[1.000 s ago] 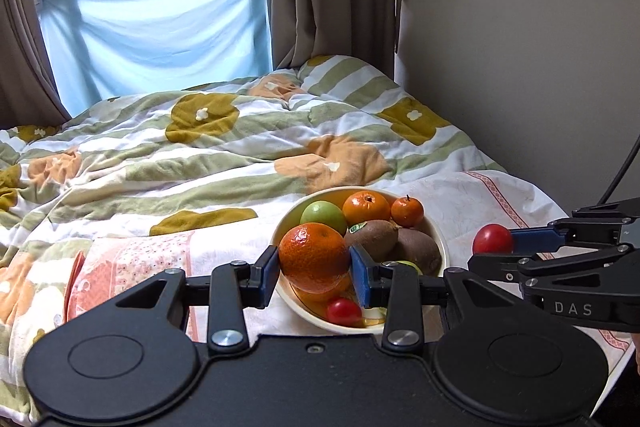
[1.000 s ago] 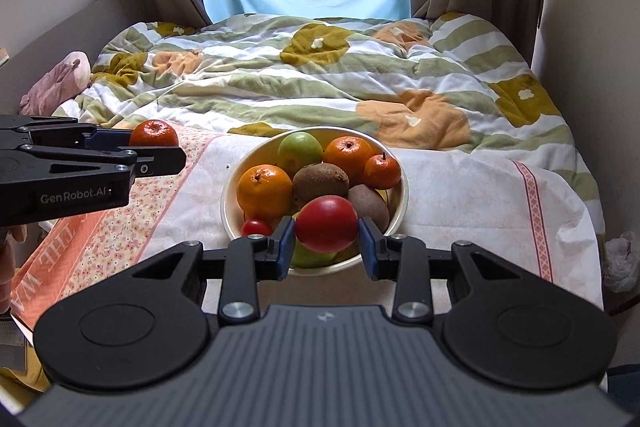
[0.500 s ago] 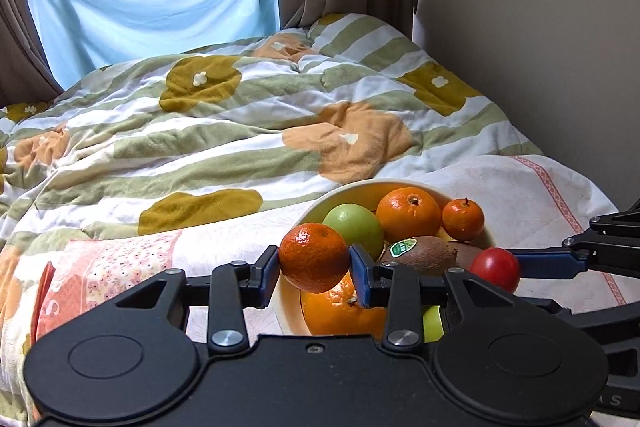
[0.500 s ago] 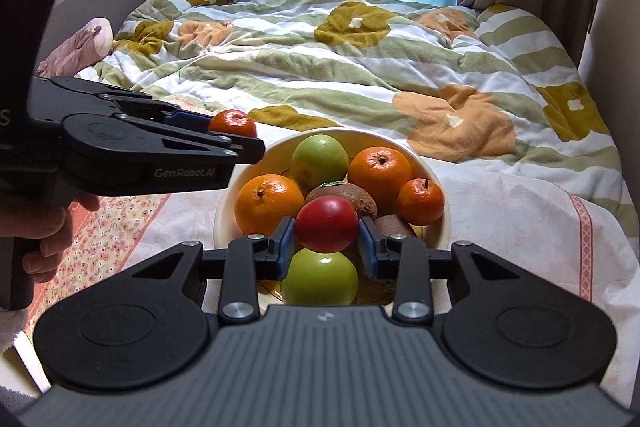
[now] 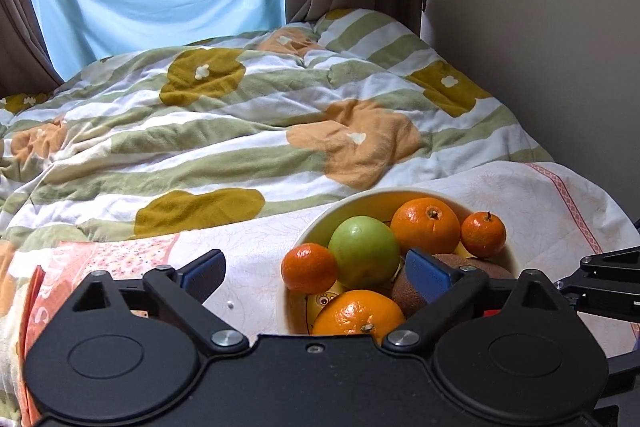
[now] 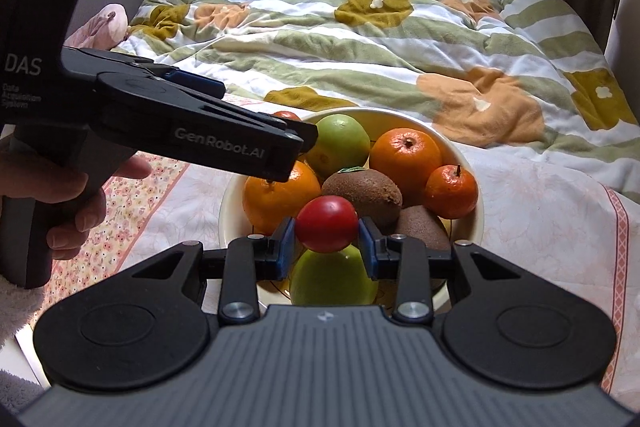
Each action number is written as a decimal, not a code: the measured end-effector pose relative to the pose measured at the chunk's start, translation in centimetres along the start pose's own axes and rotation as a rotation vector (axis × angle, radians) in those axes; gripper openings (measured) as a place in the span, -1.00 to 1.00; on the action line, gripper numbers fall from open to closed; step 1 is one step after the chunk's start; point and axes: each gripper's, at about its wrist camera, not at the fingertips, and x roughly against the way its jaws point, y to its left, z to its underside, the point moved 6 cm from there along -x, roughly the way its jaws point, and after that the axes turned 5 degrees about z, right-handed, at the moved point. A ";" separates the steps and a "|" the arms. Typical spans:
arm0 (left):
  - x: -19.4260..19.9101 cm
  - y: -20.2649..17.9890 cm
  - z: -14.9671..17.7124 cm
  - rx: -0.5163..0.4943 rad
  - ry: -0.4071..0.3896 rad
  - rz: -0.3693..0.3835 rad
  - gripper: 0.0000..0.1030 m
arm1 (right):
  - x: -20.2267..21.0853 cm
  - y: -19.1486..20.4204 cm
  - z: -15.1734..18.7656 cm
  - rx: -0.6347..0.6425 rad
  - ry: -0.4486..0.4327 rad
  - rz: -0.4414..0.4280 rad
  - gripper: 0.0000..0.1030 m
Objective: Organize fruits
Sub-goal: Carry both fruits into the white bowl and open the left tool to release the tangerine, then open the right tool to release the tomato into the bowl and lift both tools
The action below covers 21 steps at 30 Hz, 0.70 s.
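Note:
A cream bowl (image 5: 360,201) (image 6: 474,183) on the bed holds oranges, green apples, kiwis and small mandarins. My left gripper (image 5: 316,273) is open over the bowl's left rim; a small mandarin (image 5: 309,267) rests free between its spread fingers, at the bowl's left edge beside a green apple (image 5: 364,251). My right gripper (image 6: 327,241) is shut on a red tomato (image 6: 327,229) and holds it above the near side of the bowl, over a green apple (image 6: 332,281) and in front of a kiwi (image 6: 366,189).
A floral cloth (image 6: 540,211) lies under the bowl on a striped quilt (image 5: 240,123). A wall (image 5: 540,27) runs along the bed's right side. The left gripper's body (image 6: 160,119) and the hand holding it cross the left of the right wrist view.
My left gripper opened and let go of the small mandarin, which now sits at the bowl's left edge. My right gripper moved closer over the bowl with the tomato still held.

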 end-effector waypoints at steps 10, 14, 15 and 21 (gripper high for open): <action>4.0 1.0 0.8 0.057 -0.043 -0.025 0.91 | 0.7 0.8 -0.4 0.042 -0.007 0.000 -0.05; 4.6 1.7 2.0 0.076 -0.033 -0.049 0.91 | 0.0 1.7 -0.1 0.038 0.018 -0.003 -0.05; 4.9 1.9 2.4 0.083 -0.030 -0.057 0.91 | -0.2 1.9 -0.1 0.044 0.020 -0.001 -0.05; 6.2 3.0 3.7 0.111 -0.021 -0.088 0.91 | -0.6 2.6 -0.1 0.059 -0.006 0.014 0.26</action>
